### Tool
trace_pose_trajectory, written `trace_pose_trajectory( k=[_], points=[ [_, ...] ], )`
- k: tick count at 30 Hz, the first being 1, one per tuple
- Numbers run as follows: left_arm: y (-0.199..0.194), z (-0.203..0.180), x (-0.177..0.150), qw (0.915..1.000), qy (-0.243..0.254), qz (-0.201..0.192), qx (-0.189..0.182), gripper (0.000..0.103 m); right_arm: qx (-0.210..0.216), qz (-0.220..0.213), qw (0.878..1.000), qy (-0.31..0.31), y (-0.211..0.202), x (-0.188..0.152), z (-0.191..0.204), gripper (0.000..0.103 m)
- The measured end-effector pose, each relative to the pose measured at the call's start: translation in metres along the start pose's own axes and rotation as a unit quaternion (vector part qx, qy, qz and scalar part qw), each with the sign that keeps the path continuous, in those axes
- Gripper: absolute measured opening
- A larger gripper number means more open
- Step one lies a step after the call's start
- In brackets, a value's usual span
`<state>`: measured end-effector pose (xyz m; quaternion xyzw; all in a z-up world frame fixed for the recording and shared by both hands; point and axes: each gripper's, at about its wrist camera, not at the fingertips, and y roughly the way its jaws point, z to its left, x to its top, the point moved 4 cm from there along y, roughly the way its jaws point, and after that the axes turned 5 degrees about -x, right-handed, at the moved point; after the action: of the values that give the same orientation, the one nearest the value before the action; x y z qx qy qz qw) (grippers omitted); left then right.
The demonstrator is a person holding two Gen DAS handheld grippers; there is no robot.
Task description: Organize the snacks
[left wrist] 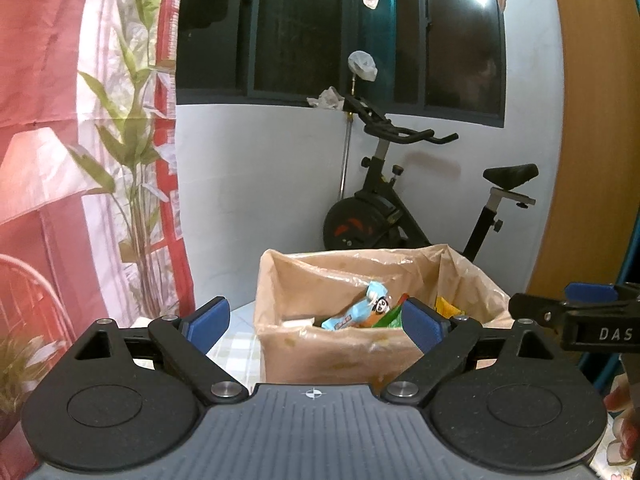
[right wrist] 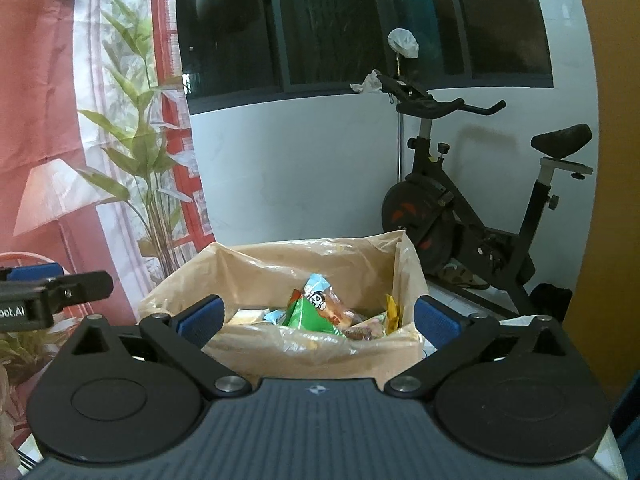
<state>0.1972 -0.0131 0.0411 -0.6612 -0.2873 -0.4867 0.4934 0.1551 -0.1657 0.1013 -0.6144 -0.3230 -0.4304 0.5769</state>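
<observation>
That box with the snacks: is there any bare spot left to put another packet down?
Inside the lined box, the left end beside the pale flat packet looks least filled. The middle is crowded with the green bag and blue panda packet. Outside, checked tablecloth shows bare along the box's left wall.

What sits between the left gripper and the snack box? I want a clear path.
Only bare checked tablecloth lies between the left gripper and the lined box, seen in the left wrist view.
</observation>
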Motion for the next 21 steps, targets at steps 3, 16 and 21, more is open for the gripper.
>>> trace_pose_trajectory(
  k=[3, 16, 21],
  points=[
    [-0.007, 0.001, -0.001, 0.9999, -0.002, -0.003, 0.012, 0.094, 0.003, -0.003, 1.000, -0.002, -0.011, -0.001, 0.001, 0.103],
    [-0.024, 0.002, 0.001, 0.9993, 0.001, -0.014, 0.034, 0.094, 0.004, -0.022, 1.000, -0.009, -0.033, 0.002, 0.008, 0.103],
    [-0.027, 0.002, 0.000, 0.9993, 0.000, -0.012, 0.035, 0.094, 0.006, -0.022, 1.000, -0.013, -0.035, 0.001, 0.009, 0.103]
  ],
)
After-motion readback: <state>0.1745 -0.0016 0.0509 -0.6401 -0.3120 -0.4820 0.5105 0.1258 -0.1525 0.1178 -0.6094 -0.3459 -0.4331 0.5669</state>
